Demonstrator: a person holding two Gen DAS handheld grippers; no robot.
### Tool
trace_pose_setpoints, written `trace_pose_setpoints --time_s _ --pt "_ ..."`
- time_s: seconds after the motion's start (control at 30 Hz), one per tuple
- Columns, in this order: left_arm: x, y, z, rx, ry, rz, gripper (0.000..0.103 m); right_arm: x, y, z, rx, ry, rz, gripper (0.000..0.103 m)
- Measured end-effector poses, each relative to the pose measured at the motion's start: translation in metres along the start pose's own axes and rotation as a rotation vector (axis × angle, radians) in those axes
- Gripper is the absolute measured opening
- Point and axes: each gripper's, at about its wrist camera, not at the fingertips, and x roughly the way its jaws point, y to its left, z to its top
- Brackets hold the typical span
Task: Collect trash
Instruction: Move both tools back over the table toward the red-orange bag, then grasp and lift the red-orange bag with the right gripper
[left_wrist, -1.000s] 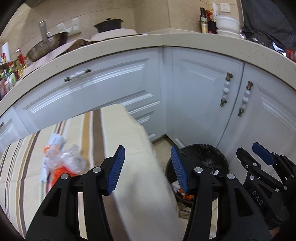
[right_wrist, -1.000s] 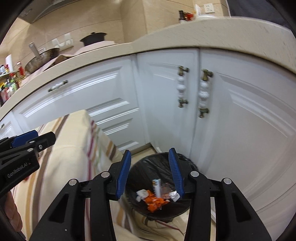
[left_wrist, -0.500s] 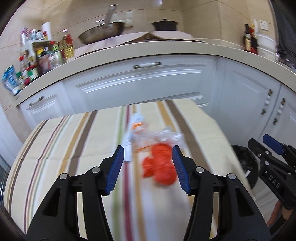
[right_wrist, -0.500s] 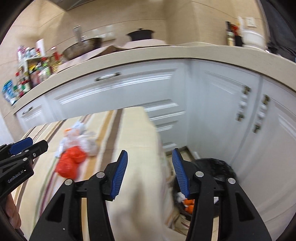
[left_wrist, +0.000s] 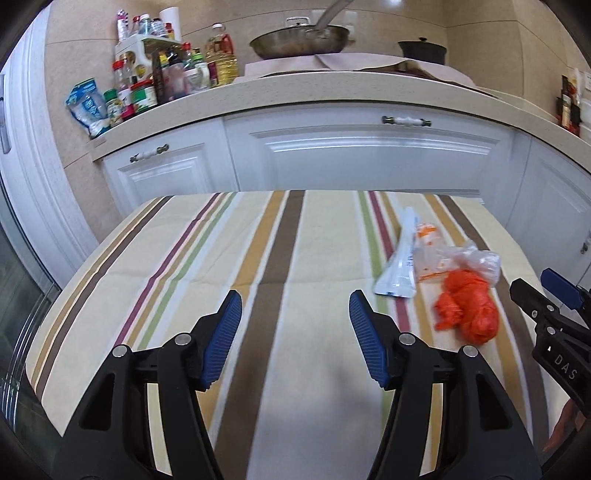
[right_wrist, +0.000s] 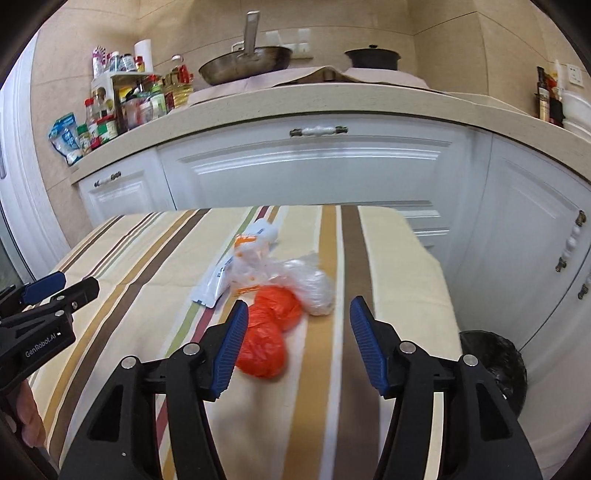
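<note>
On the striped cloth-covered table (right_wrist: 388, 258) lay the trash: a crumpled orange plastic bag (right_wrist: 267, 332), a clear scrunched plastic bag (right_wrist: 312, 286) touching it, an orange-printed clear wrapper (right_wrist: 247, 258) and a flat white pouch (left_wrist: 397, 262) just beside them. We held our right gripper (right_wrist: 295, 343) above the near end of the orange bag, its blue-padded jaws having just been opening, nothing pressed between them. Our left gripper (left_wrist: 293, 334) hung over bare cloth, well apart from the pile, its jaws likewise just opening and empty. Beside the table's right edge stood the black-lined bin (right_wrist: 493, 362).
</note>
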Motion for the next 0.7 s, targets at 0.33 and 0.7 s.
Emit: trace_pose_setpoints --time_s 0.33,0.7 --pt "0.018 0.029 -0.006 -0.051 0.042 0.021 0.059 0.031 0.022 -0.003 -0.026 0.104 -0.002 0.059" --pt "0.025 0.018 -0.010 -0.036 0.060 -0.004 0.059 0.039 0.031 -0.012 -0.049 0.164 0.064 0.036"
